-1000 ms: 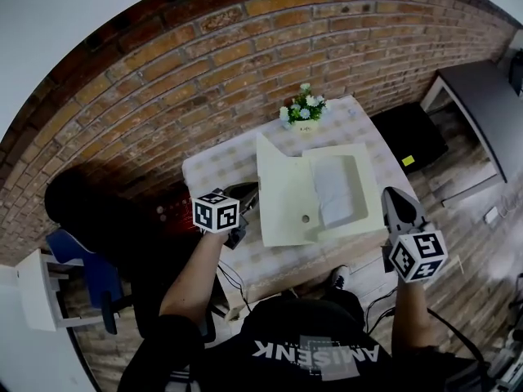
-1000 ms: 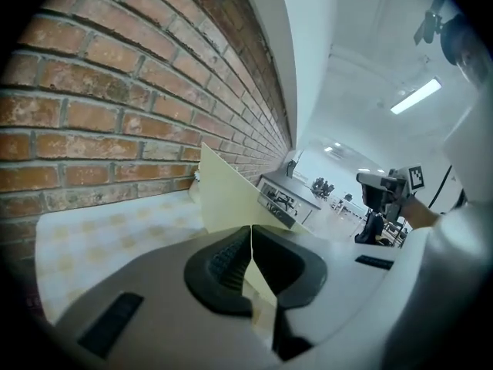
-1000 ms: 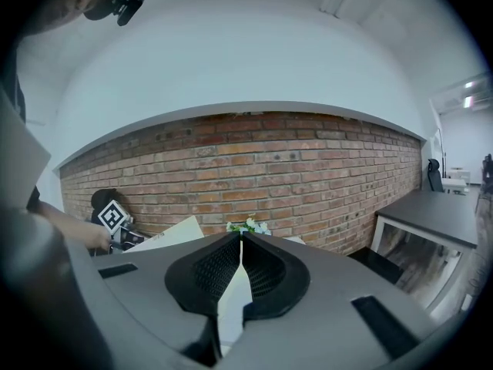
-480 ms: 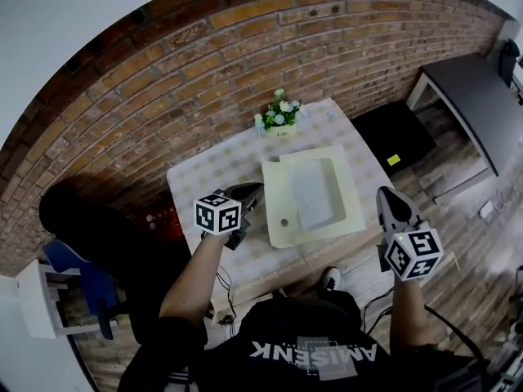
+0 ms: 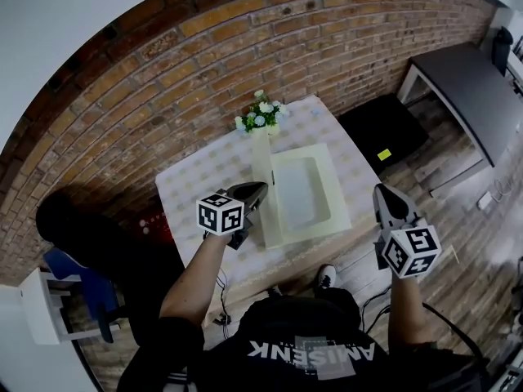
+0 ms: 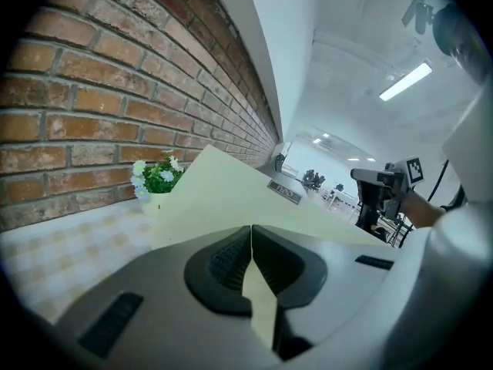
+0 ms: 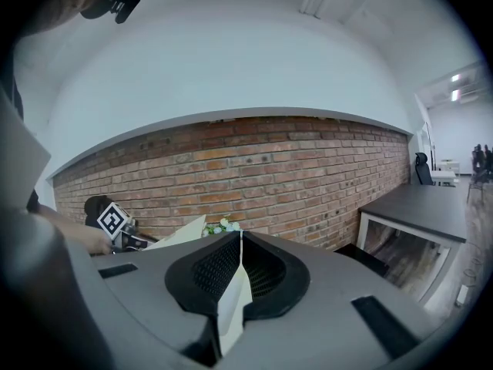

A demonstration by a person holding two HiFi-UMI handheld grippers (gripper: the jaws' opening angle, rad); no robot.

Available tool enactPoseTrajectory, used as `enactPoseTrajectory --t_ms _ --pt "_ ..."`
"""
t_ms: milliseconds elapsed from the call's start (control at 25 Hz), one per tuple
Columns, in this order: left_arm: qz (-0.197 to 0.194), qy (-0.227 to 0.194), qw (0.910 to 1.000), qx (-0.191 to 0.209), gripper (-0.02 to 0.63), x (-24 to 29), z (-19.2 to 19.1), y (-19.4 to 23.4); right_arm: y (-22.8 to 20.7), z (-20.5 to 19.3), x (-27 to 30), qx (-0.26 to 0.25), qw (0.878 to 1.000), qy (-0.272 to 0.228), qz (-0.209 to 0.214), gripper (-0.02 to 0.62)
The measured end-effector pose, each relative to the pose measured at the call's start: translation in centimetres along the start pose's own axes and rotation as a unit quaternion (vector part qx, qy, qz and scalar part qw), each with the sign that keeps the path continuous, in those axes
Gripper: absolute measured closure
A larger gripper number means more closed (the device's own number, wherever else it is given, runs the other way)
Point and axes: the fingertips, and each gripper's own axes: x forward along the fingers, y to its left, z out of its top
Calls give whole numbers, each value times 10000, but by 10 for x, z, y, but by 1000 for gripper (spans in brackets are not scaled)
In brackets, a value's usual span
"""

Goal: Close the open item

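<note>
Insp. note: the box (image 5: 304,193) sits mid-tabletop (image 5: 188,188), its lid (image 5: 261,158) near upright along the box's left edge. Your L gripper (image 5: 254,189), jaws pressed together, is at the lid's outer face, prob. as a blunt pusher. The R gripper (image 5: 381,193), jaws likewise together, hangs idle well right of the box.

Pale cream flat box (image 5: 315,193), open, shallow tray lying flat, whitish lining inside. Hinged lid (image 5: 265,188) up on edge, near upright, along tray's side nearest left gripper (image 5: 255,189). Lid face right at that gripper's tip, sloping away ahead of it. Tray beyond lid, well apart from right gripper (image 5: 382,196).
</note>
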Motion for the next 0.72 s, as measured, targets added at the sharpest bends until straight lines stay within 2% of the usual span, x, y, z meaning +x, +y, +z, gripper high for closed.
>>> enactPoseTrajectory --t_ms 720 --pt "-163 529 9983 153 592 93 -17 -39 -63 -33 5 342 9993 138 -57 554"
